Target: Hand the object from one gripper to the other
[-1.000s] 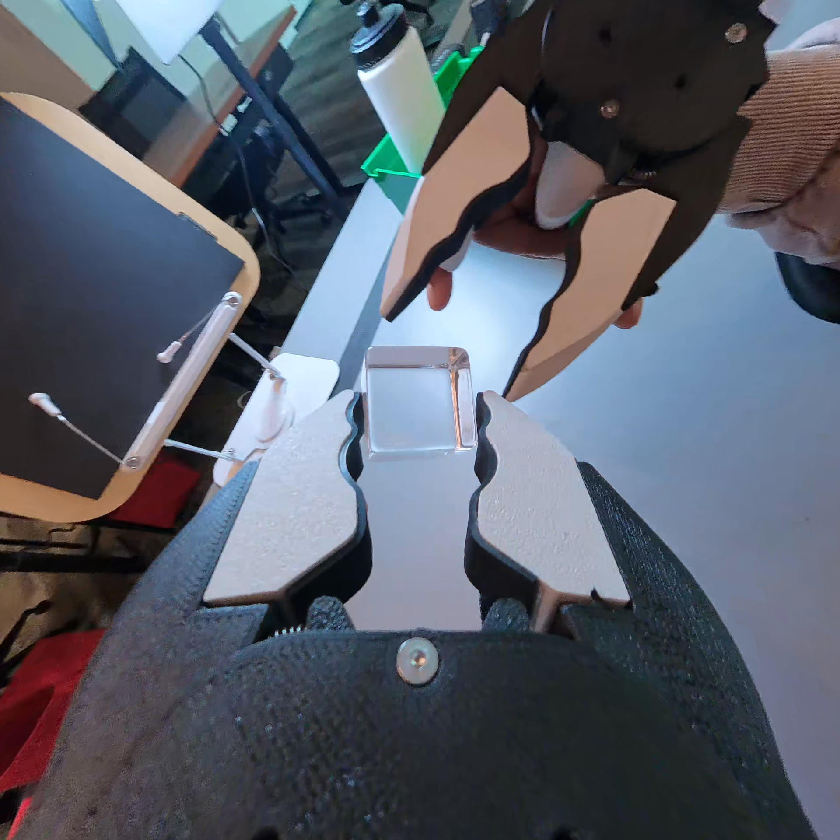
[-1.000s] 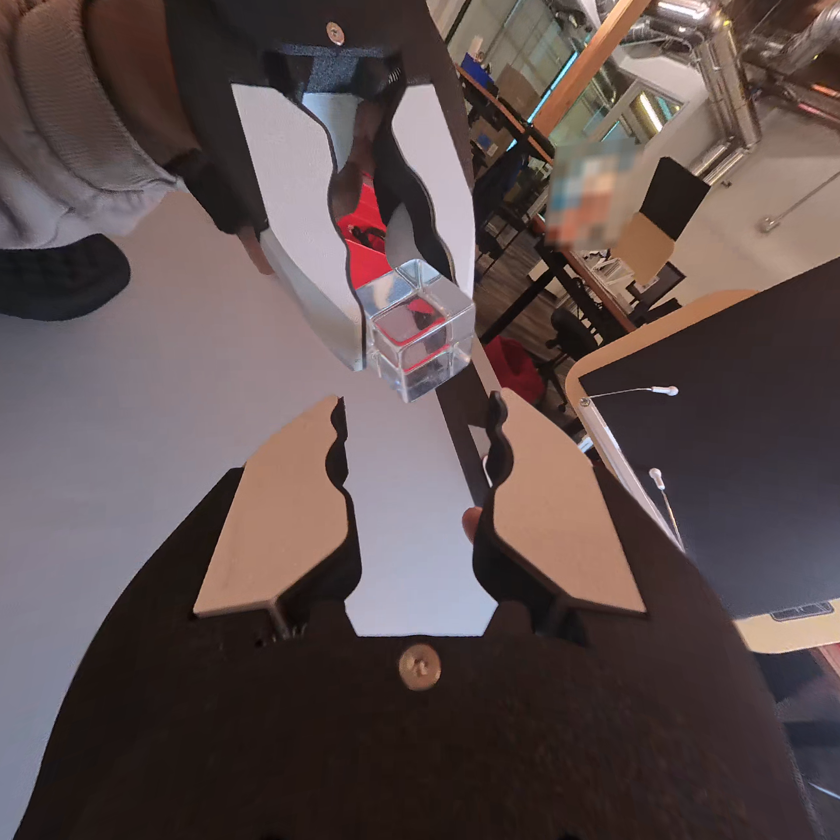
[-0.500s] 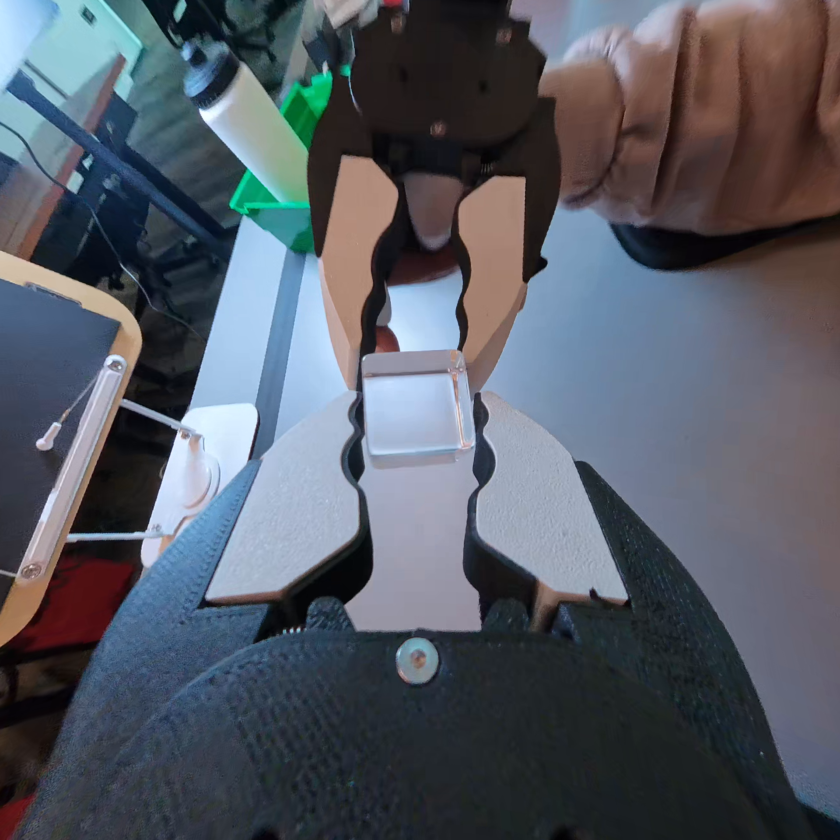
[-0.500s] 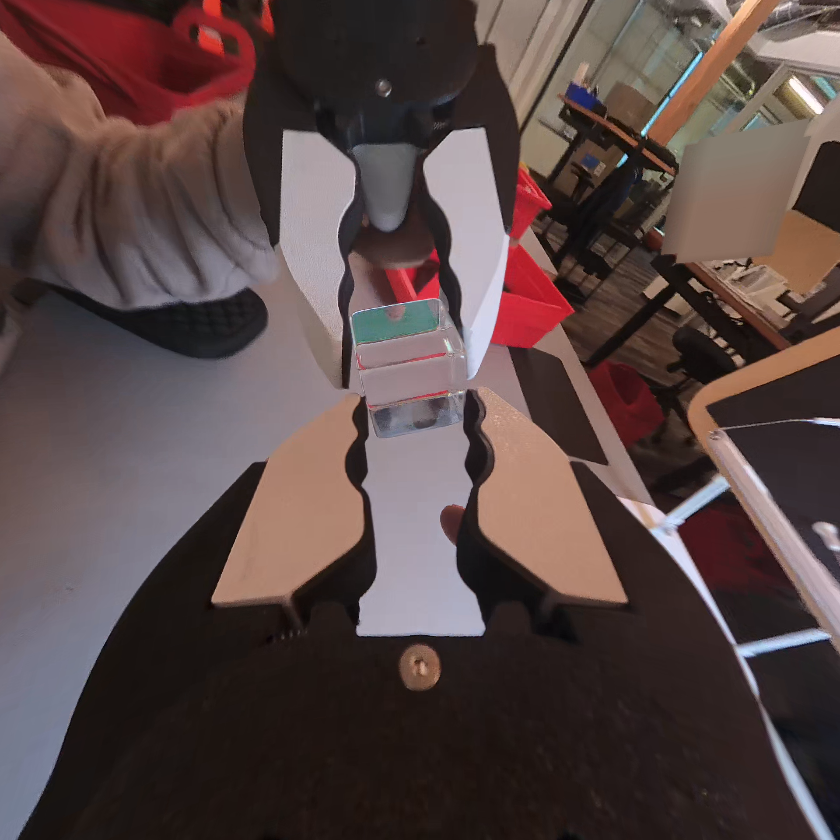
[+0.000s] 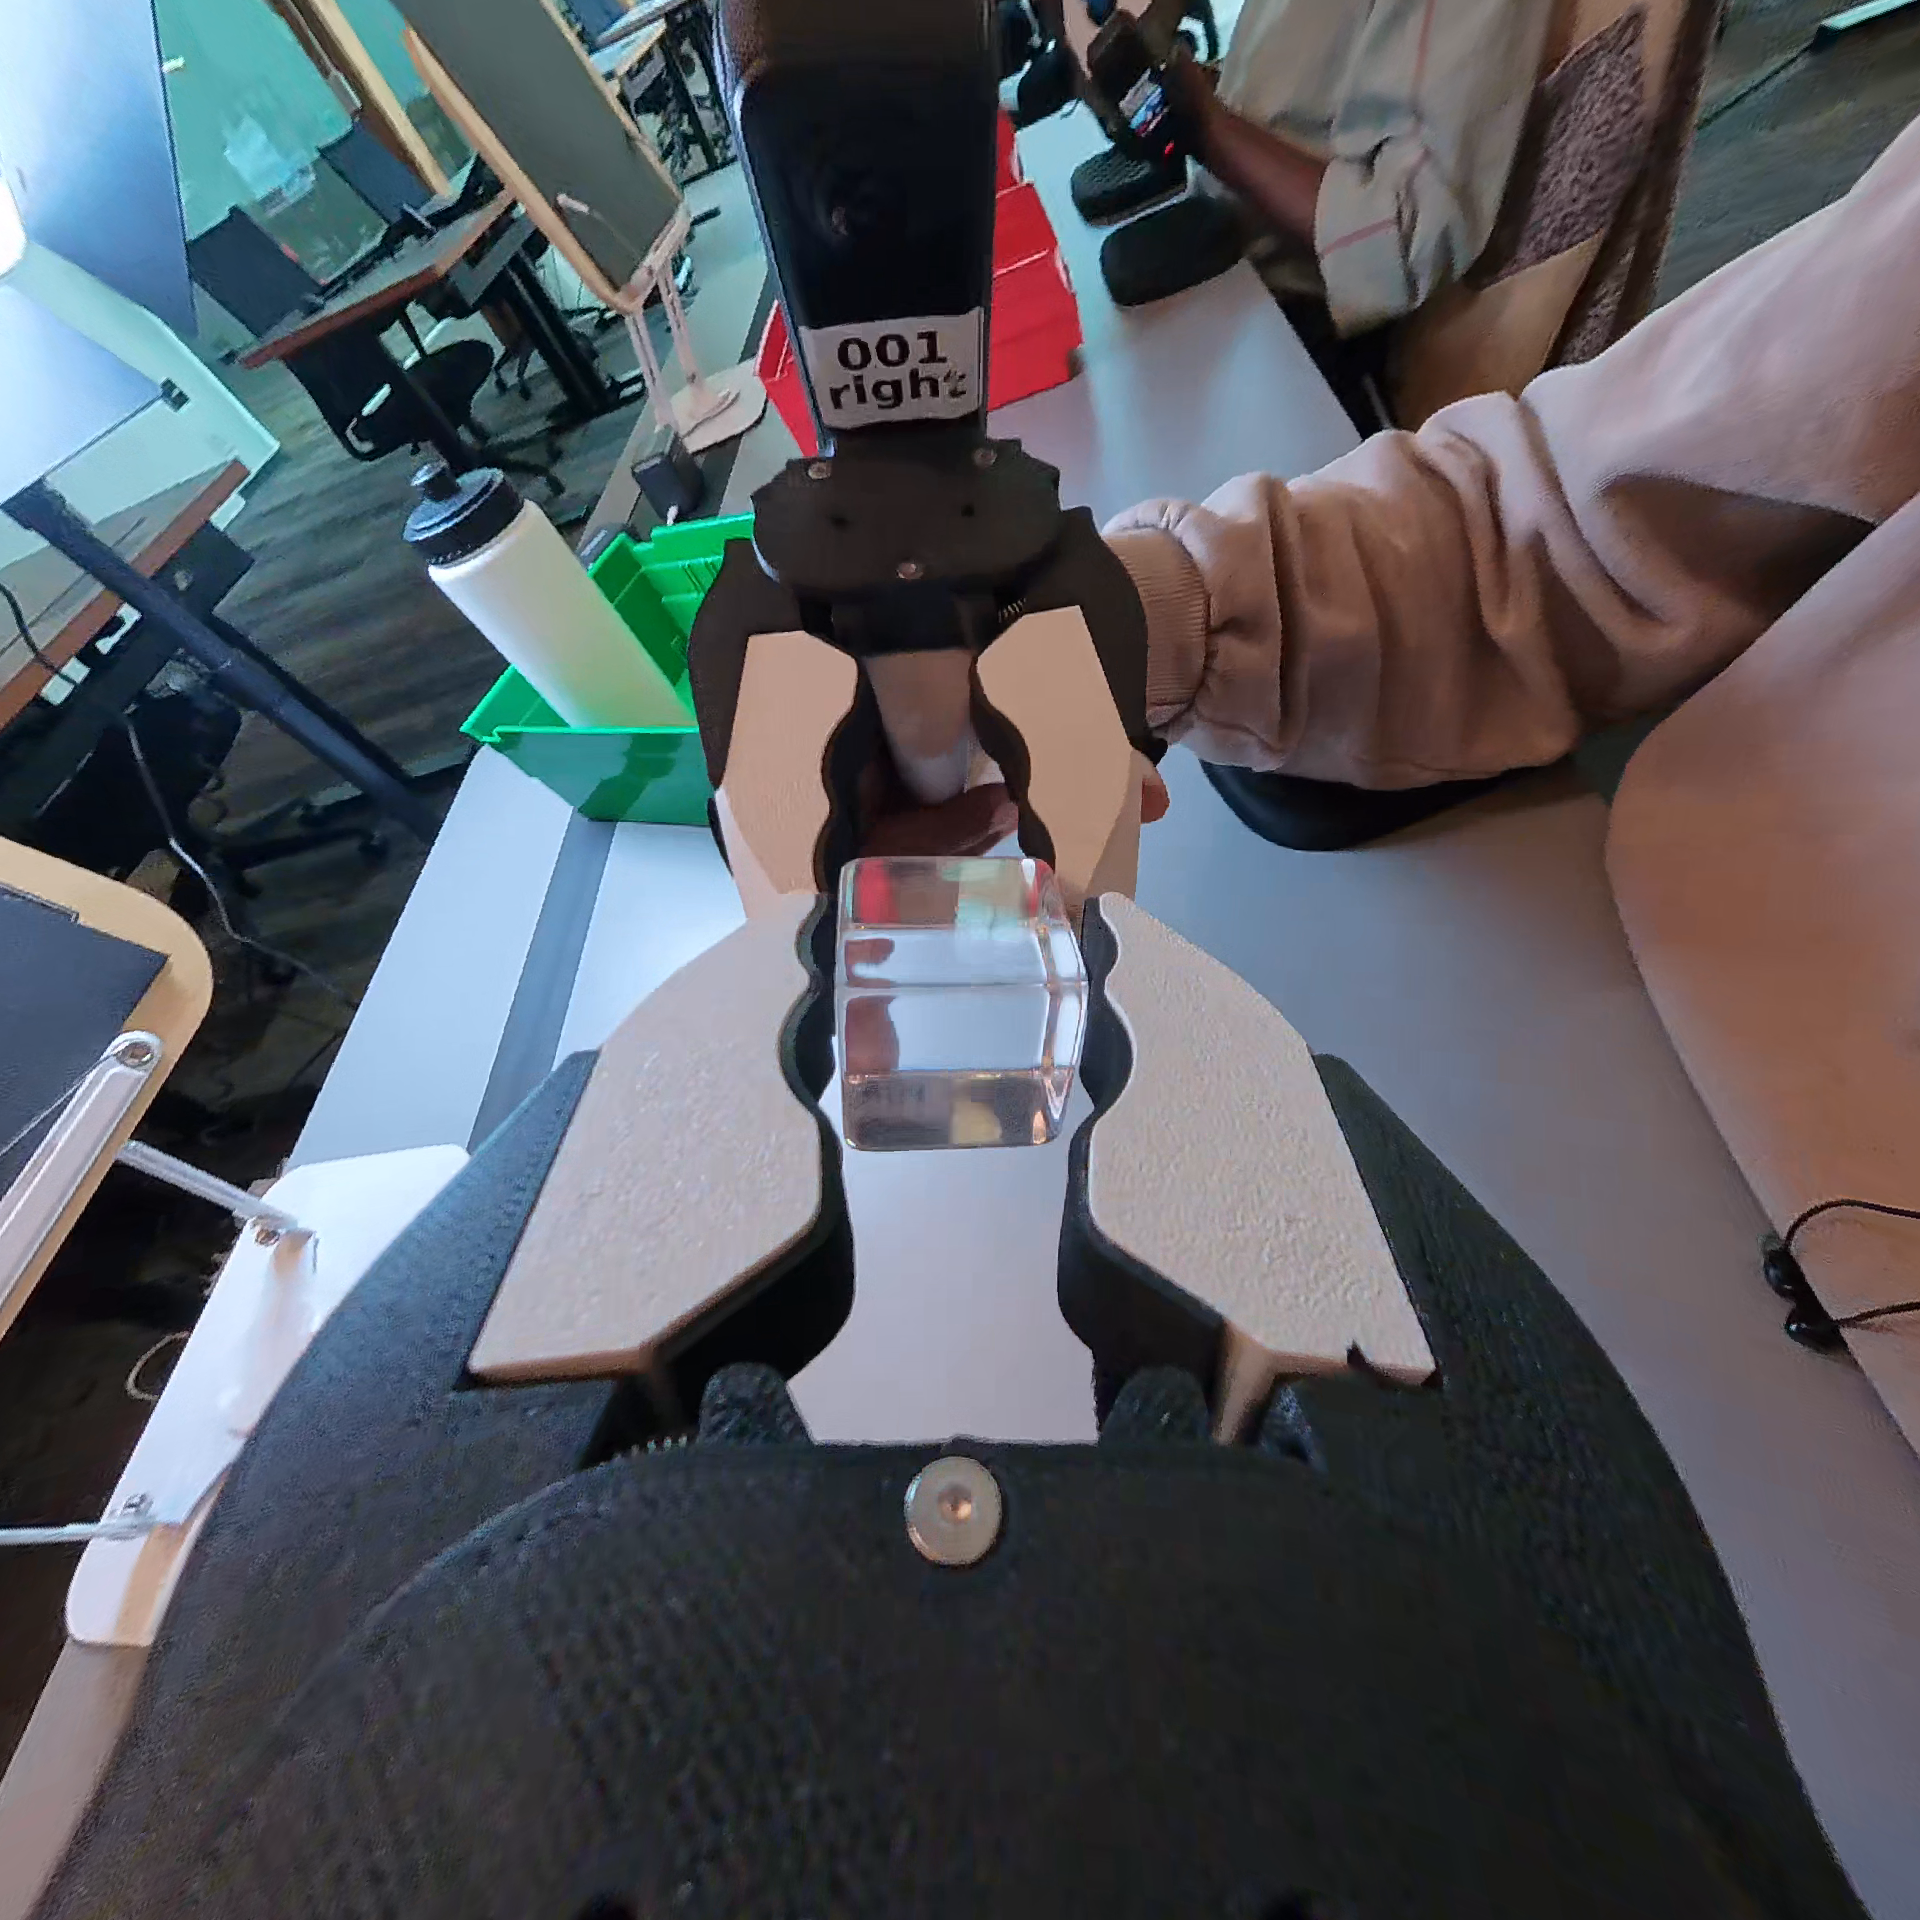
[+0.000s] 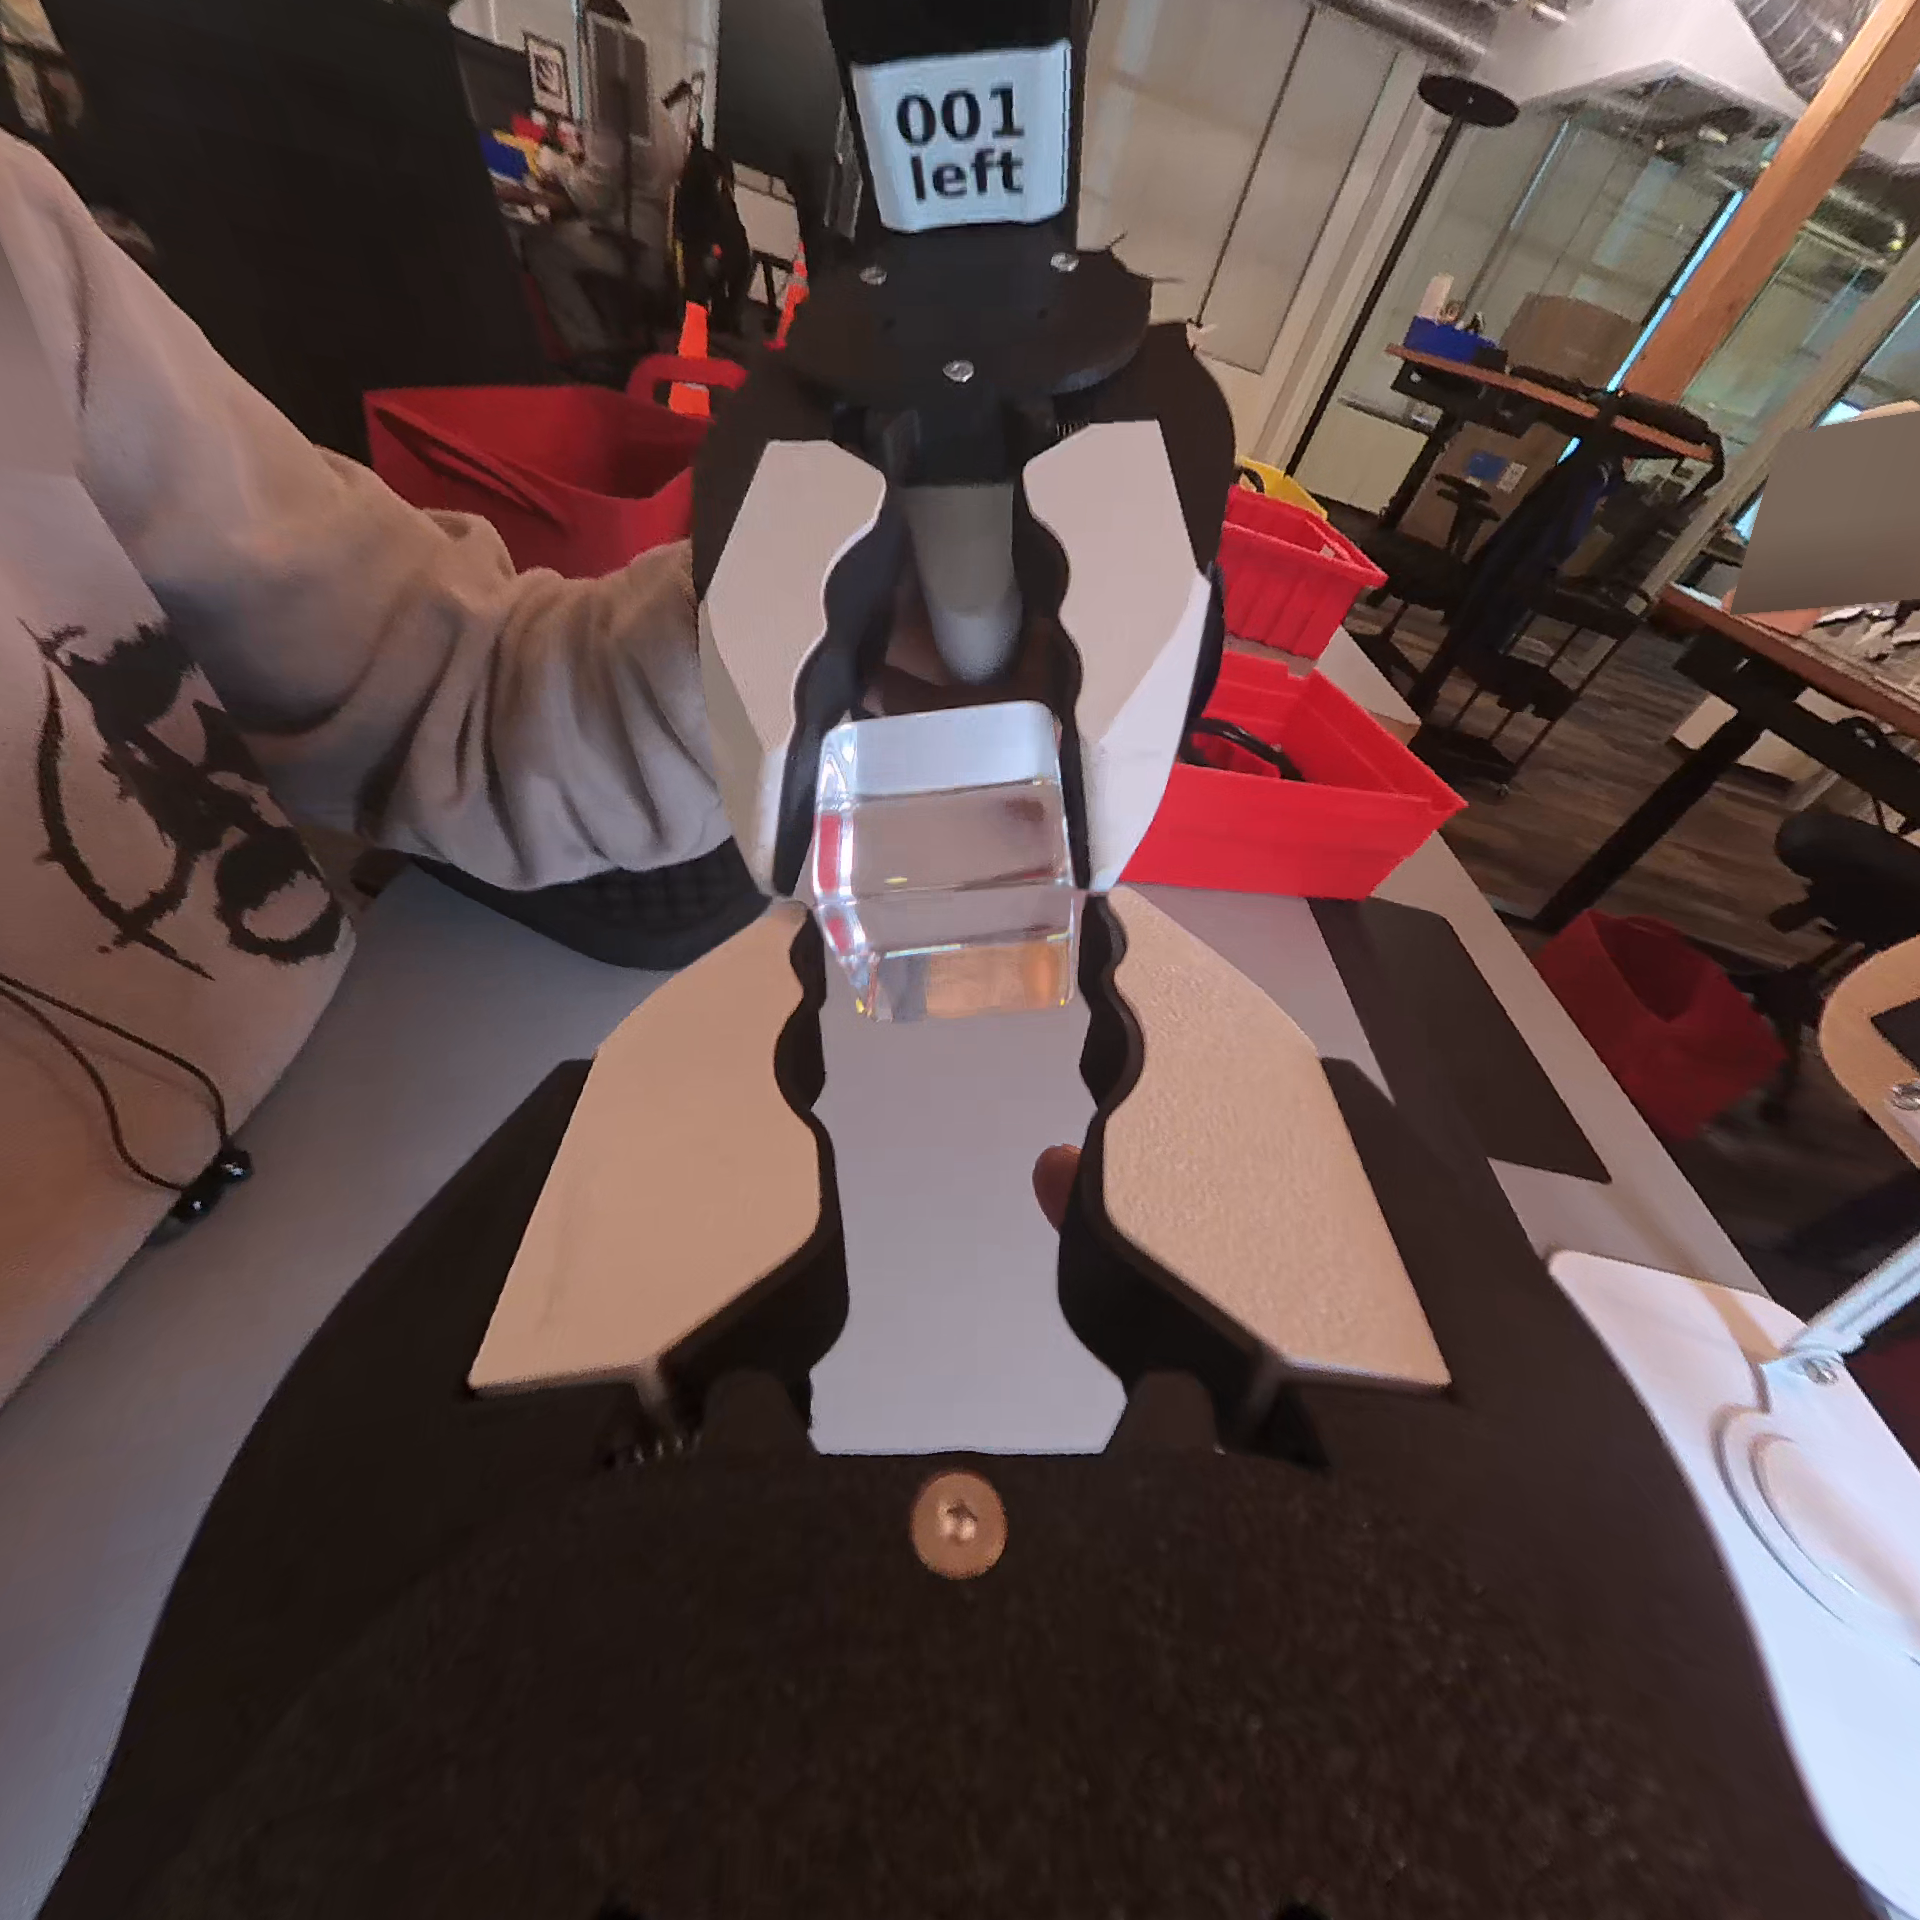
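The left gripper (image 5: 961, 935), black with pale textured plates on its two fingers, is clenched on a clear, colourless cube of glass or acrylic (image 5: 958, 1003), which sits between its fingertips and is held up off the grey bench (image 5: 1455, 1039). In the right wrist view the same left gripper (image 6: 935, 862) comes in from above, with the clear cube (image 6: 940, 857) pinched between its white-faced fingers, each fingertip pressed against one side face.

The right gripper (image 6: 945, 951), black with the same kind of pale plates, faces the left one nose to nose. Its fingertips flank the near lower part of the cube, just beside its side faces; whether they actually touch and squeeze it cannot be told from either view. In the left wrist view the right gripper (image 5: 930, 873) reaches in from the far side, its fingertips hidden behind the cube. It carries a white label on its black body, and a hand in a beige knitted sleeve (image 5: 1403, 634) holds it.

Farther out on the bench stand a green plastic bin (image 5: 613, 738) with a white bottle with a black cap (image 5: 540, 613) leaning in it, and red plastic bins (image 6: 1299, 769) on the other side. A white stand base (image 5: 239, 1351) lies at the bench edge near the left gripper.
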`<state>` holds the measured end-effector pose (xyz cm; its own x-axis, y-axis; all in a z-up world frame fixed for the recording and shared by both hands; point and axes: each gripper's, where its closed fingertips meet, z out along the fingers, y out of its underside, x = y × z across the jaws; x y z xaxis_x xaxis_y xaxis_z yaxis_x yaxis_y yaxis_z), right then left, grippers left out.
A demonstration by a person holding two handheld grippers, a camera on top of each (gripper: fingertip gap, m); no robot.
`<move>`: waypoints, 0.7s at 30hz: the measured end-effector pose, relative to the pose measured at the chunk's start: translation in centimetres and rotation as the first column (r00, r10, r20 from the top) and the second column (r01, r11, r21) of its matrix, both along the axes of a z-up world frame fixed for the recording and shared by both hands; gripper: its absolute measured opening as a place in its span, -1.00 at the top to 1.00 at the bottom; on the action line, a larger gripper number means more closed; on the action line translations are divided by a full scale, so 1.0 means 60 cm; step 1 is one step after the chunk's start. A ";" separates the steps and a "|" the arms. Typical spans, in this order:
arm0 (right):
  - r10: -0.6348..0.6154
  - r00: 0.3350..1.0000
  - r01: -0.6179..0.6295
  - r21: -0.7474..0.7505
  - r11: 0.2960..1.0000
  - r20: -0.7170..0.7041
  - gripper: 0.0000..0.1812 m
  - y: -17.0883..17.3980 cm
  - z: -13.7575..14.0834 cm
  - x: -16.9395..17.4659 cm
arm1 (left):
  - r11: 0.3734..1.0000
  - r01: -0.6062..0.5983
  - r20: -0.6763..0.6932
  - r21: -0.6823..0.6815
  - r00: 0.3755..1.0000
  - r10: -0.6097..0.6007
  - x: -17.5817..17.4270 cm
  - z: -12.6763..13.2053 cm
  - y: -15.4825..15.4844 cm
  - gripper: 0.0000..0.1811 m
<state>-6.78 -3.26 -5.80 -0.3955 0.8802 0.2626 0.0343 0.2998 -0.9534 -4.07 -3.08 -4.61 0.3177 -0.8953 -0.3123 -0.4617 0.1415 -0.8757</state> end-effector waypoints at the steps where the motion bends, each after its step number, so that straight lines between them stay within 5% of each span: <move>1: 0.006 1.000 -0.006 -0.010 1.000 -0.008 0.47 -0.003 0.003 -0.001 | 1.000 0.013 0.008 0.006 1.000 -0.013 0.002 0.002 -0.003 0.50; 9: -0.045 0.999 0.045 -0.001 0.999 0.001 0.50 0.010 0.027 0.014 | 0.998 -0.004 0.111 0.059 0.994 -0.003 0.001 0.029 0.001 0.47; 14: -0.330 0.943 0.325 0.091 0.941 0.051 0.50 0.121 0.051 0.098 | 0.983 -0.135 0.202 0.127 0.973 0.108 -0.043 0.078 0.014 0.35; 18: -0.612 0.761 0.583 0.189 0.790 0.214 0.51 0.252 0.027 0.237 | 0.955 -0.270 0.286 0.121 0.931 0.227 -0.105 0.093 0.025 0.38; 21: -0.761 0.525 0.727 0.265 0.634 0.381 0.51 0.348 -0.019 0.366 | 0.927 -0.367 0.314 0.080 0.892 0.326 -0.166 0.065 0.024 0.43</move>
<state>15.16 17.64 -6.97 0.3154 0.8951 0.3151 0.6587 0.0325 -0.7517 -14.03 -1.62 -0.74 0.6945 -0.6681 -0.2672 -0.2312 0.1444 -0.9621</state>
